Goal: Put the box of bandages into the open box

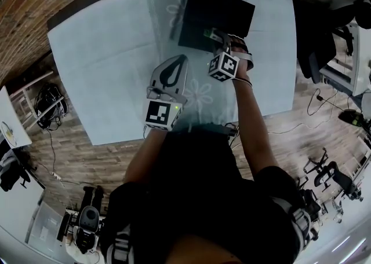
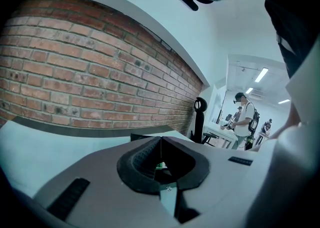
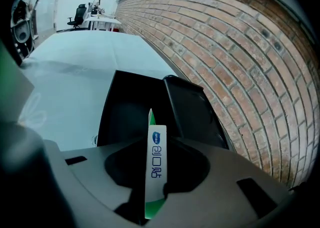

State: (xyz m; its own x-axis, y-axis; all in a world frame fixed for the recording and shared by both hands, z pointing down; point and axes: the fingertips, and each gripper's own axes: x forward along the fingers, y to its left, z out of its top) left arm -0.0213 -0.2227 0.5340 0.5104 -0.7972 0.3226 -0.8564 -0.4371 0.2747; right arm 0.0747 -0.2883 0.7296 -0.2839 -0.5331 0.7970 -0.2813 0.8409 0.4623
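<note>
- Closest to the camera in the head view is the person's torso (image 1: 197,199) in dark clothing, on the side of the counter opposite to the open box.
- From the torso the bare right forearm (image 1: 252,124) reaches toward the open box (image 1: 217,14), a black box that lies on the pale counter (image 1: 98,60).
- At the end of this forearm, the right gripper (image 1: 215,37) hangs over the edge of the open box that is nearest to the person.
- In the right gripper view its fingers (image 3: 187,164) are clenched on the box of bandages (image 3: 156,162), a thin white and green box that stands upright and edge-on between them.
- Beyond the box of bandages, the dark inside of the open box (image 3: 132,112) shows, and its lid (image 3: 192,114) stands raised at the right side of it.
- I cannot tell if the box of bandages touches the open box.
- The left gripper (image 1: 182,59) hovers over the counter just beside the open box, on the person's left of it, apart from it.
- In the left gripper view its fingers (image 2: 135,159) are pressed together at the tips, with nothing between them.
- A brick wall (image 3: 240,57) runs behind the open box, on its far side from the person.
</note>
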